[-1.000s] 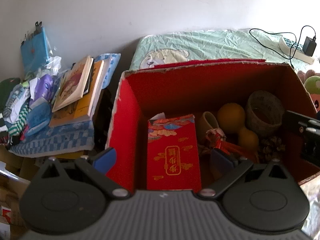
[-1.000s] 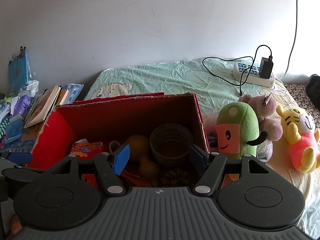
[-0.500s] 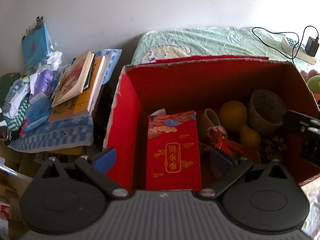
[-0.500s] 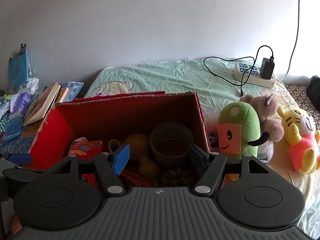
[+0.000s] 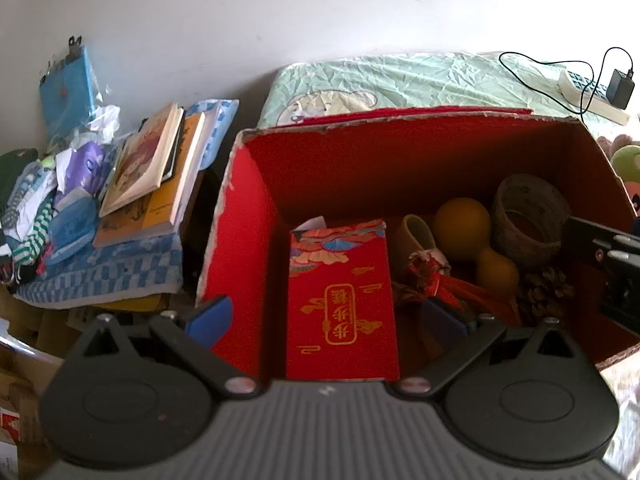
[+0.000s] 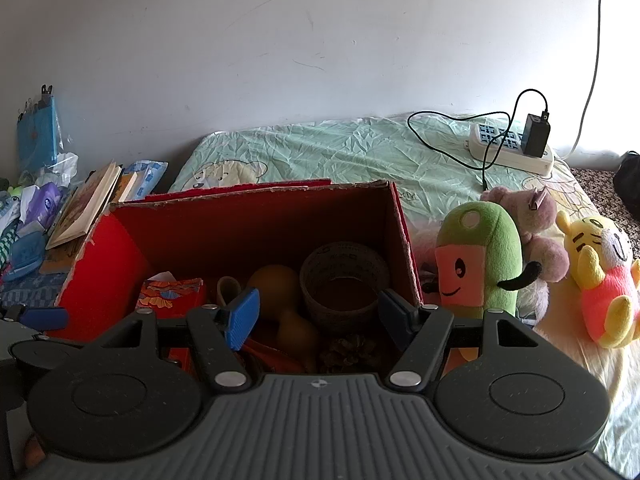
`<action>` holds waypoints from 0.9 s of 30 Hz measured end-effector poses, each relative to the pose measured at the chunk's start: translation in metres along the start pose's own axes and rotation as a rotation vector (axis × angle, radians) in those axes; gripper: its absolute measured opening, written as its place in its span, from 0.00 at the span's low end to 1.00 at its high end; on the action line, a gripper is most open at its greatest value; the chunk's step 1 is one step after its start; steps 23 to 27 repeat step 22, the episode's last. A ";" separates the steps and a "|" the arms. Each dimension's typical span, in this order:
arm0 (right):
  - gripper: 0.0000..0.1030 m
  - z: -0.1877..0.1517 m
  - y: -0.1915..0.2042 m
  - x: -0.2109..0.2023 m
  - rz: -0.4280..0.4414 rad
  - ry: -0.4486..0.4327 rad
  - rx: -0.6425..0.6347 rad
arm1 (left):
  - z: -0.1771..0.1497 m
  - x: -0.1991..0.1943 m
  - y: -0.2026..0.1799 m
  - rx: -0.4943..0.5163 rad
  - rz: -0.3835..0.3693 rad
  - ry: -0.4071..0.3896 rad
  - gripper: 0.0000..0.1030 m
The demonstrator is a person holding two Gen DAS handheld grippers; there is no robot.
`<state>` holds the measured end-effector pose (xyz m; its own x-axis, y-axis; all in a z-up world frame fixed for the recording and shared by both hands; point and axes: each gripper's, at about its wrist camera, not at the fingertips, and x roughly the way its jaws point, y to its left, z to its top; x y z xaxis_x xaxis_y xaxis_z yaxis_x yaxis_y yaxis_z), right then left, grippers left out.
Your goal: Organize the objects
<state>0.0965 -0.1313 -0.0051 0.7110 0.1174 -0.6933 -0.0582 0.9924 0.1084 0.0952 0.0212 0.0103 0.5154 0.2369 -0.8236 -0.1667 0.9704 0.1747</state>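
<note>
On the bed (image 6: 360,148), you held both tongs (image 5: 328,316) (image 6: 320,312) apart and empty over the red box (image 6: 256,216); your best reach was the green plush (image 6: 480,256) at right.

**Red box and contents: current state**

The red cardboard box (image 5: 256,216) stands open on the bed, top edges ragged. Inside, at its left, a red packet with gold print (image 5: 342,304) lies flat. To its right sit a yellow gourd (image 5: 464,228), a red tassel knot (image 5: 434,276), a pine cone (image 5: 546,290) and a woven round basket (image 5: 528,216), upright in the right corner. Beside the box, a green plush toy (image 6: 480,260), a pink plush (image 6: 536,224) and a yellow plush (image 6: 600,276) rest on the bed.
</note>
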 end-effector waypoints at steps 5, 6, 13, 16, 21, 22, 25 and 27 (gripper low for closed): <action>0.67 -0.001 0.000 0.000 0.000 -0.002 -0.003 | 0.000 0.001 -0.001 0.001 -0.014 0.001 0.98; 0.67 -0.001 0.000 0.000 0.000 -0.003 -0.003 | 0.000 0.002 0.000 -0.002 -0.018 0.003 0.98; 0.67 -0.001 0.000 0.000 -0.002 0.000 -0.001 | -0.001 0.003 -0.001 -0.003 -0.043 0.012 0.98; 0.67 -0.001 0.000 0.000 -0.003 0.000 -0.001 | -0.001 0.004 -0.001 -0.001 -0.054 0.011 0.98; 0.67 0.000 0.000 0.000 -0.004 -0.002 0.002 | 0.000 0.002 0.000 -0.005 -0.046 -0.014 0.95; 0.67 0.000 0.000 0.001 -0.004 -0.002 0.002 | 0.000 0.002 0.000 -0.005 -0.048 -0.014 0.95; 0.67 0.000 0.000 0.001 -0.004 -0.002 0.002 | 0.000 0.002 0.000 -0.005 -0.048 -0.014 0.95; 0.67 0.000 0.000 0.001 -0.004 -0.002 0.002 | 0.000 0.002 0.000 -0.005 -0.048 -0.014 0.95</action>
